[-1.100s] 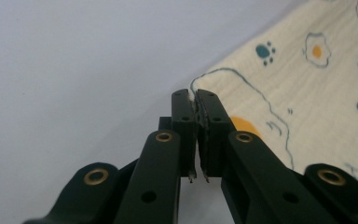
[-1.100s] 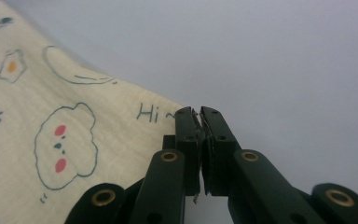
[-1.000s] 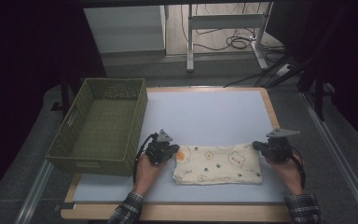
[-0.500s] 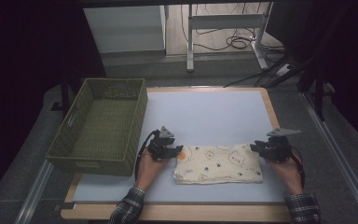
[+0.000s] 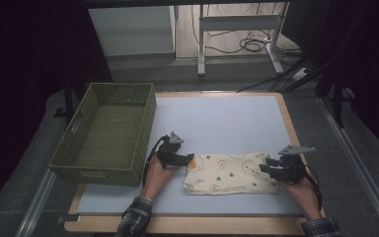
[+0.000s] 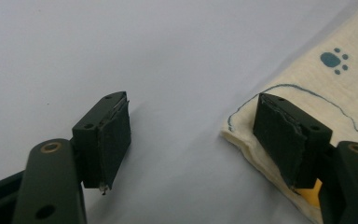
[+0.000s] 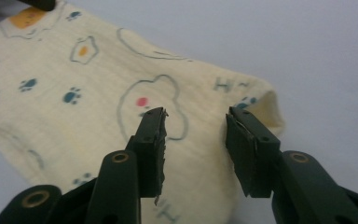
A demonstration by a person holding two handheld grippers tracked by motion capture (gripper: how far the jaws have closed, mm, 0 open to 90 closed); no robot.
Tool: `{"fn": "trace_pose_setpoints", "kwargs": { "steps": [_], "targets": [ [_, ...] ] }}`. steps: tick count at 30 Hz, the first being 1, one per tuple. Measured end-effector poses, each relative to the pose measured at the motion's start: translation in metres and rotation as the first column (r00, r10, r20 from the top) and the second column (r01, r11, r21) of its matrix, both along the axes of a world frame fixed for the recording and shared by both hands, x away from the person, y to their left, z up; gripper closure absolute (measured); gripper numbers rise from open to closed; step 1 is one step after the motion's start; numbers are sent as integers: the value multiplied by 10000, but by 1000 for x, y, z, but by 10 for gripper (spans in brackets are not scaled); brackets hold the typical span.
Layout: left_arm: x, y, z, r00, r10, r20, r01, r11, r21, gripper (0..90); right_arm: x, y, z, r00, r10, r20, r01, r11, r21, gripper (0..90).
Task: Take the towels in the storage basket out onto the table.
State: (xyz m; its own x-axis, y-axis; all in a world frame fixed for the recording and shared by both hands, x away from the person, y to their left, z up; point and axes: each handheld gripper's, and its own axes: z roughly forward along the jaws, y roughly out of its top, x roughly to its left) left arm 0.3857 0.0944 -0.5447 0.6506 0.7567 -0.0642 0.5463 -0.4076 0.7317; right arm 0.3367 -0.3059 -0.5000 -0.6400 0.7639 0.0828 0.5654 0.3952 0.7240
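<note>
Both sets of jaws just opened off the cloth (image 5: 229,173), left gripper (image 5: 183,159) and right gripper (image 5: 269,168) released at its two ends. Lies folded flat on the table (image 5: 217,118), beside the basket (image 5: 106,133). Judged light, soft and limp; best pinched at corners or folded edge.

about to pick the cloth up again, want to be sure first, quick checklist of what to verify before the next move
1. Left gripper let go: ok, its jaws have just been opening, nothing pinched between them.
2. Right gripper let go: ok, jaws have just been opening, apart above the cloth.
3. Cloth flat on the table: ok, folded into a strip, though the corner by the right gripper curls up.
4. Cloth fully on the table: ok.
5. Basket free to take it: ok, looks empty.
6. Folded layers aligned underneath: cannot tell.
</note>
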Motion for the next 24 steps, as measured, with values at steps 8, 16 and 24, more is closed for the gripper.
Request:
{"fn": "trace_pose_setpoints", "kwargs": {
  "steps": [8, 16, 24],
  "targets": [
    [0, 0, 0, 10000, 14, 10, -14, 10000, -27, 275, -14, 34, -1, 9960, 891, 12, -891, 9960, -12, 553],
    [0, 0, -1, 10000, 23, 12, -23, 10000, -47, 275, -24, 78, -5, 9784, 2065, -118, -2064, 9784, 93, 554],
    [0, 0, -1, 10000, 24, 20, -23, 10000, -62, 275, -33, 122, -10, 9469, 3190, -405, -3186, 9478, 152, 597]
  ]
}}
